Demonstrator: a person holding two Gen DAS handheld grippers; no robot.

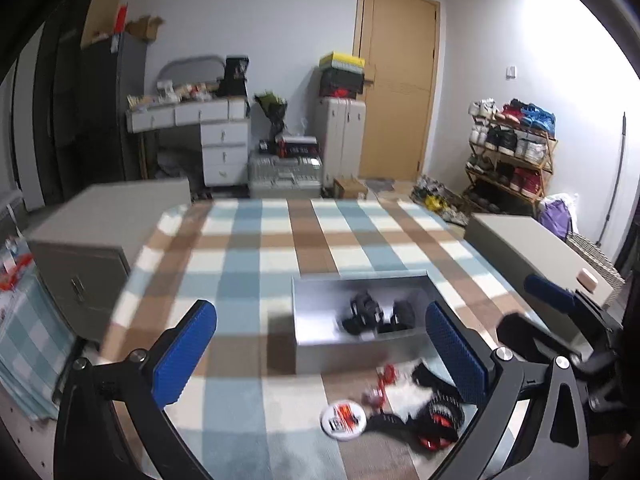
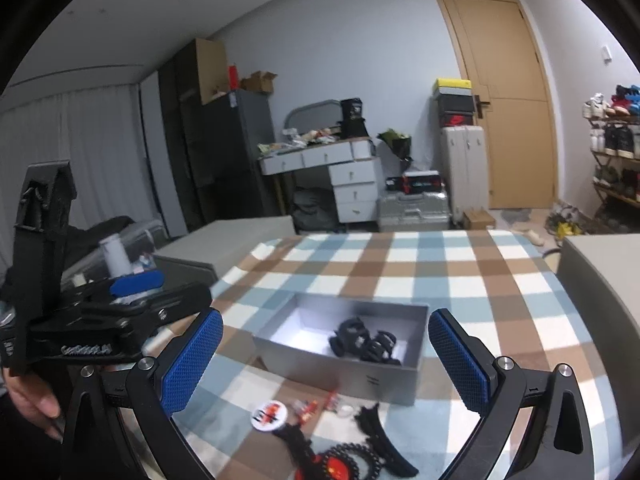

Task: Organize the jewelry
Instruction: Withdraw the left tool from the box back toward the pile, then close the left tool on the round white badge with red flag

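A grey open box (image 1: 320, 350) (image 2: 384, 376) sits on the checked tablecloth with two black hair claws (image 1: 378, 314) (image 2: 366, 340) inside. In front of it lie a round white-and-red badge (image 1: 342, 418) (image 2: 267, 415), small red pieces (image 1: 380, 386) (image 2: 310, 408), a black headband (image 2: 384, 440) and black-and-red lace pieces (image 1: 438, 420) (image 2: 340, 460). My left gripper (image 1: 320, 364) is open, its blue pads wide apart above the tablecloth, nothing between them. My right gripper (image 2: 326, 364) is open too, level with the box and empty. The left gripper (image 2: 104, 320) also shows at the left of the right wrist view.
Grey cabinets (image 1: 92, 248) (image 1: 532, 248) flank the table (image 1: 256, 240). Behind it stand a white desk with drawers (image 1: 216, 136), suitcases (image 1: 340, 136), a wooden door (image 1: 396, 80) and a shoe rack (image 1: 512, 148). A hand (image 2: 28, 404) holds the left tool.
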